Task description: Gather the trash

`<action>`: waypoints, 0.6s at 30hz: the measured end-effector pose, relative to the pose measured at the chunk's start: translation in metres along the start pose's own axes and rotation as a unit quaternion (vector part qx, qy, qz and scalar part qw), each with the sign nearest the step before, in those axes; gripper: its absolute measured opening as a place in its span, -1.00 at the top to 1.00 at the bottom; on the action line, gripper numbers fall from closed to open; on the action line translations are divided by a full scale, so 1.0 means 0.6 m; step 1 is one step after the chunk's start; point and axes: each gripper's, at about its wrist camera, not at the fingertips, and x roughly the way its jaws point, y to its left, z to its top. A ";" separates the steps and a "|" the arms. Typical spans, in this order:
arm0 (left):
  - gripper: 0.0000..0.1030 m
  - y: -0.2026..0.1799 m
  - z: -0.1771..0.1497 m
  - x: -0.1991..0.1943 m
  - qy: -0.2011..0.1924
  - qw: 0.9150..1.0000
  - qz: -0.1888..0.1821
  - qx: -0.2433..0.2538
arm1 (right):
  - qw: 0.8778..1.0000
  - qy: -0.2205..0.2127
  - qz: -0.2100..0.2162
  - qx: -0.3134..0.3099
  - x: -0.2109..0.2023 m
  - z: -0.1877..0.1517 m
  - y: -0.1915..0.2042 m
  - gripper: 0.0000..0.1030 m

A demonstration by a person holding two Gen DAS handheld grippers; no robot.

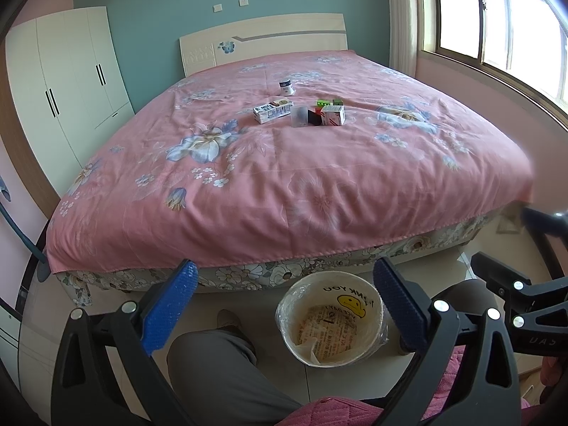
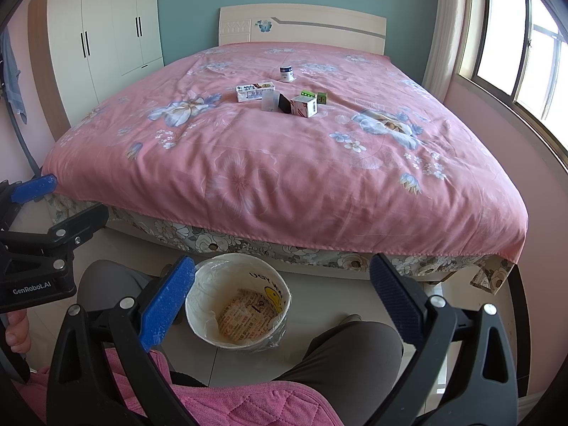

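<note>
Left gripper (image 1: 284, 305): we hold its jaws wide, gripping nothing.
Right gripper (image 2: 282, 298): our jaws spread wide, likewise bare.
Trash (image 1: 301, 108): small boxes, a cup and a jar clustered mid-bed (image 1: 319, 195).
Bin (image 1: 330, 319): lined, on the floor by the bed's foot, between our knees.

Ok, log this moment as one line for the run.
left claw open, empty | right claw open, empty | trash bin on floor, lined | trash pile on bed, untouched
</note>
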 end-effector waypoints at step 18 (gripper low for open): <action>-0.96 0.021 0.099 0.030 -0.039 0.999 -0.006 -0.017 | 0.998 -0.063 -0.006 0.013 0.001 0.094 -0.055 -0.87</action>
